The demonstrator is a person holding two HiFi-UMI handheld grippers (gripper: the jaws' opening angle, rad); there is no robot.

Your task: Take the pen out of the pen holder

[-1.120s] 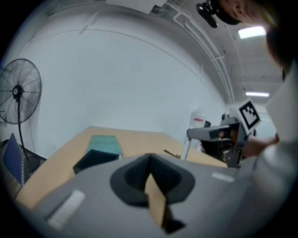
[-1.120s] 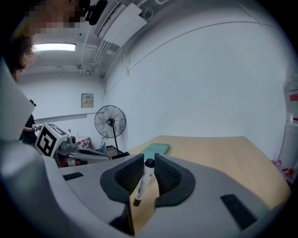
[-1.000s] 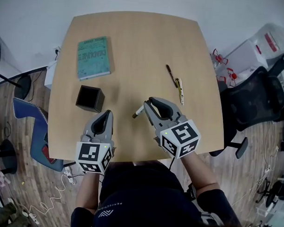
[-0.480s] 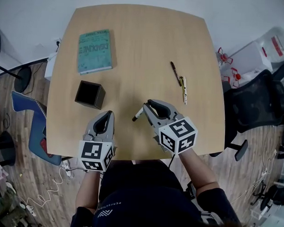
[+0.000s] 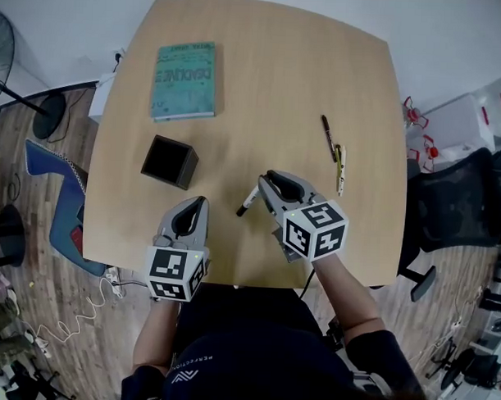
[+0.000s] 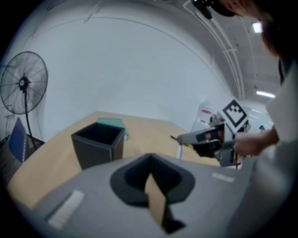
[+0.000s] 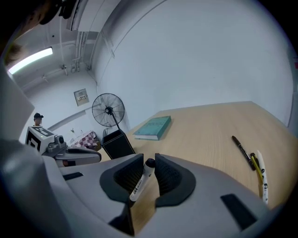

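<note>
Right gripper [image 7: 149, 161] pinching the white pen [image 7: 139, 184], which is already out of the pen holder [image 7: 117, 143].

My pads have the white pen by its barrel just below the capped end. They have just eased apart a touch with it between them, so I judge I'm about to lay it on the table [image 5: 271, 81]. A dark pen [image 5: 327, 138] and a pale pen [image 5: 340, 167] lie there, well off to the right. From above the pen holder looks empty. It stands near the left gripper [image 5: 198, 203], whose jaws are pressed together on nothing, resting out of the way. Both hands sit at the table's near edge, grippers tipped forward and down.
</note>
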